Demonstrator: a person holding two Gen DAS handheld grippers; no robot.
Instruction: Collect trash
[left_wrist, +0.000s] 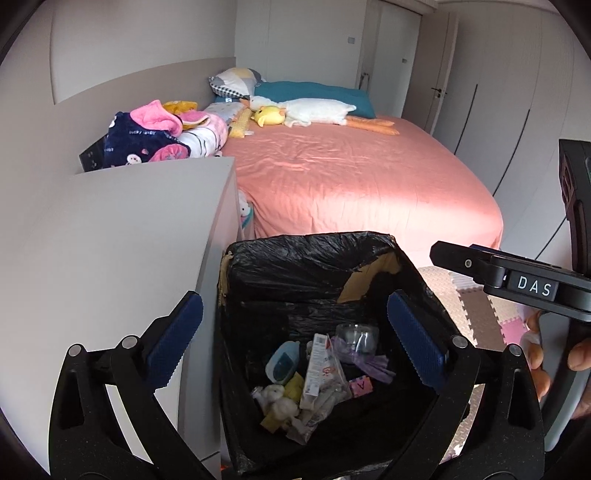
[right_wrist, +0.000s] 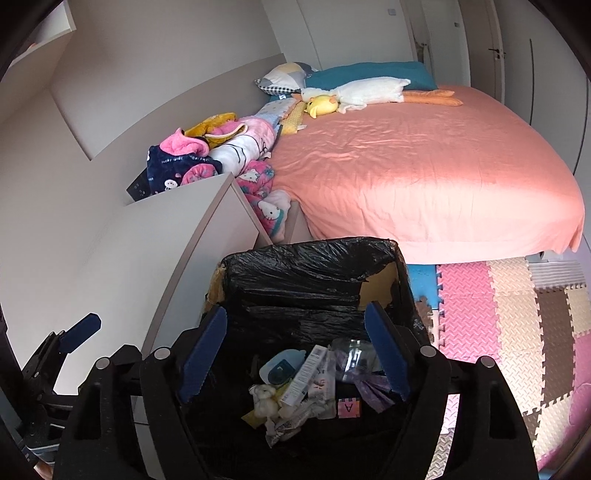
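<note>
Leftmost, a grey cabinet (left_wrist: 122, 236) stands against the wall, and a heap of pink and navy blankets (left_wrist: 155, 136) lies past its far edge, at the head corner of the bed (left_wrist: 354, 173). On the bed's salmon sheet, near the headboard, rest a yellow plush duck (left_wrist: 269, 116) and a long white plush goose (left_wrist: 317, 110), touching each other, with a teal pillow (left_wrist: 317, 92) behind them.

Just beside the cabinet's right edge and at the foot of the bed stands the trash bin (left_wrist: 306, 258), a box lined with a torn black bag. Its trash lies on the bottom: white tissue wads (left_wrist: 277, 400) at the left, a light blue container (left_wrist: 282, 362) behind them, a white printed carton (left_wrist: 317, 369) in the middle, a clear jar (left_wrist: 356, 338) toward the back, crumpled purple wrap (left_wrist: 373, 365) at the right, and a small pink tile marked A (left_wrist: 360, 386) beside it.

Both tools hang above the bin's open top. The left tool (left_wrist: 295, 339) has its blue pads spread wide, one over the bin's left wall and one inside its right wall, gripping nothing. The right tool (right_wrist: 295, 354) is likewise spread wide and empty, its pads framing the trash below. Foam puzzle mats (right_wrist: 517, 314) in pink, cream and brown cover the floor to the right of the bin.
</note>
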